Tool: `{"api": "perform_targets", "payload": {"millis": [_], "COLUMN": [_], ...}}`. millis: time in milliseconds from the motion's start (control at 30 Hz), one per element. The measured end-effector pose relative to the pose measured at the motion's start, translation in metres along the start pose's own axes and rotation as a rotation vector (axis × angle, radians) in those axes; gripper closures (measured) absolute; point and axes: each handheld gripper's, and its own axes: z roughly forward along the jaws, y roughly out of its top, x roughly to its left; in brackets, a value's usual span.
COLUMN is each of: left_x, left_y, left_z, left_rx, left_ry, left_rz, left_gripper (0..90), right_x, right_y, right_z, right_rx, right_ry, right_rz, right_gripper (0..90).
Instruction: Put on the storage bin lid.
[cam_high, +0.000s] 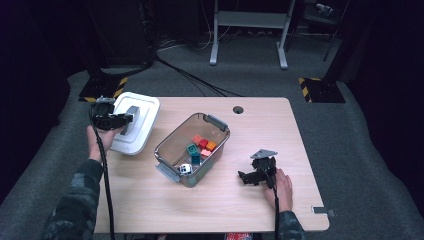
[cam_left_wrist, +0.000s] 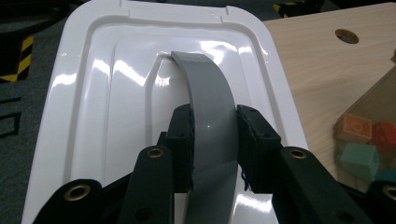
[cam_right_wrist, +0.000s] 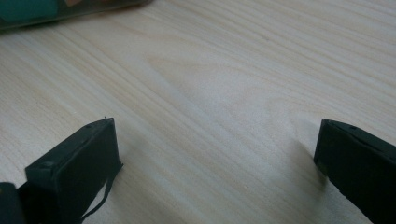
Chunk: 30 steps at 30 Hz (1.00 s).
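A: White plastic lid (cam_high: 134, 121) in the high view, held off the left edge of the table (cam_high: 260, 210) by your left gripper (cam_high: 119, 120); you carry it clear of the open clear bin (cam_high: 192, 148), presumably so the coloured blocks (cam_high: 200, 147) inside stay reachable.

B: And your right gripper (cam_high: 250, 177)? It sits on the table right of the bin, parked; likely idle while the left does the lid work.

A: Left gripper view: your jaws are clamped on the lid's grey handle (cam_left_wrist: 211, 126), one pad on each flank; the arched strap is the one part narrow enough to pinch, hence the grip there; the lid hangs from it, tilted.

B: Right gripper view: jaws stand wide apart with bare wood between them, nothing held; the bin's edge (cam_right_wrist: 60, 11) shows at the top, so you are near it.
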Motion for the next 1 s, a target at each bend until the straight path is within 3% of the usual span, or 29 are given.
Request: {"api": "perform_targets", "payload": {"millis": [367,567,700,800,933,1000], "left_x": [-0.012,-0.027,-0.038,-0.046,-0.061,-0.068], "left_y": [0.019,0.028,0.031,0.033,0.036,0.038], "left_z": [-0.023,-0.031,-0.032,-0.032,-0.032,-0.032], "left_rx": [-0.025,-0.029,-0.028,-0.026,-0.01,-0.003], "left_ry": [-0.065,-0.114,-0.169,-0.185,-0.211,-0.217], "left_rz": [0.036,0.066,0.056,0.065,0.092,0.129], "left_gripper": [68.1,68.1,68.1,68.1,68.1,68.2], "right_x": [0.0,0.0,0.0,0.0,0.0,0.0], "right_y": [0.0,0.0,0.0,0.0,0.0,0.0], "right_z": [0.0,0.0,0.0,0.0,0.0,0.0], "right_rx": [0.001,0.0,0.0,0.001,0.001,0.0], "right_ry": [0.001,0.0,0.0,0.0,0.0,0.0], "right_rz": [0.002,0.001,-0.001,-0.001,0.001,0.001], "right_gripper": [0.0,0.0,0.0,0.0,0.0,0.0]}}
